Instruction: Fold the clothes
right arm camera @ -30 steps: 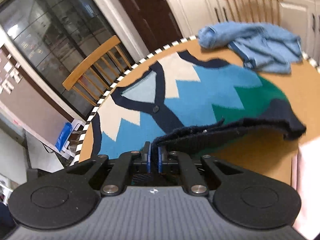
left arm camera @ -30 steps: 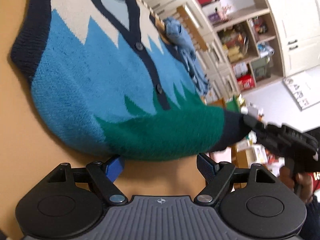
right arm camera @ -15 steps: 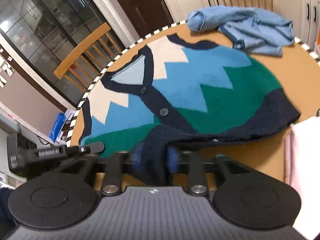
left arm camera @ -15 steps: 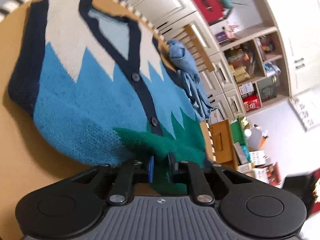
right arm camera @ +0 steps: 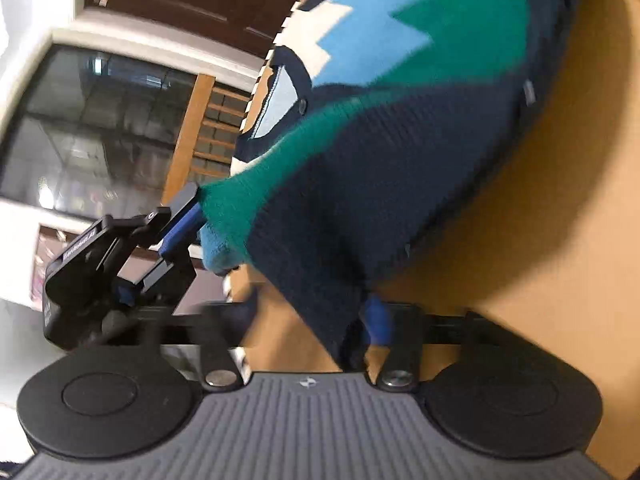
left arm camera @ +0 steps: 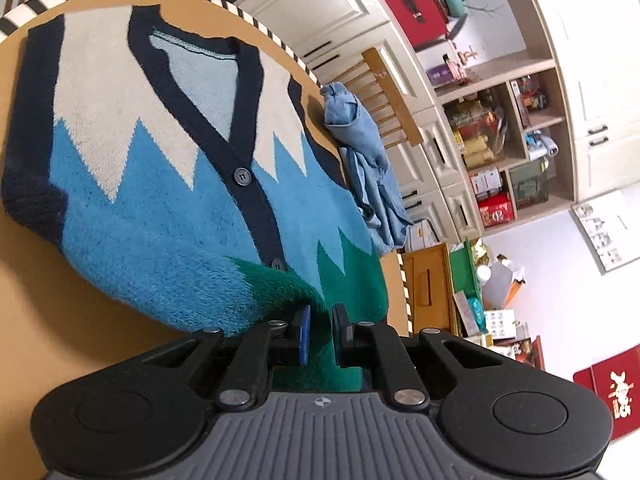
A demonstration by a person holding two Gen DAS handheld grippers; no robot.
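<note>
A knitted vest [left arm camera: 168,184] with cream, blue and green zigzags, navy trim and buttons lies on the round wooden table [left arm camera: 48,320]. My left gripper [left arm camera: 319,334] is shut on the vest's green lower edge and lifts it; it also shows in the right wrist view [right arm camera: 188,220], pinching the green corner. My right gripper [right arm camera: 312,320] has its jaws apart, with the navy hem of the vest [right arm camera: 380,184] hanging between them. The right wrist view is blurred.
A crumpled light blue garment [left arm camera: 368,168] lies at the table's far edge by a wooden chair [left arm camera: 384,96]. Shelves and cabinets [left arm camera: 512,144] stand behind. Another chair [right arm camera: 192,136] stands beyond the table's striped rim [left arm camera: 240,12].
My left gripper closed on the green lower edge and raised it. My right gripper, shut on the navy hem before, has opened and swung low, tilting its view.
</note>
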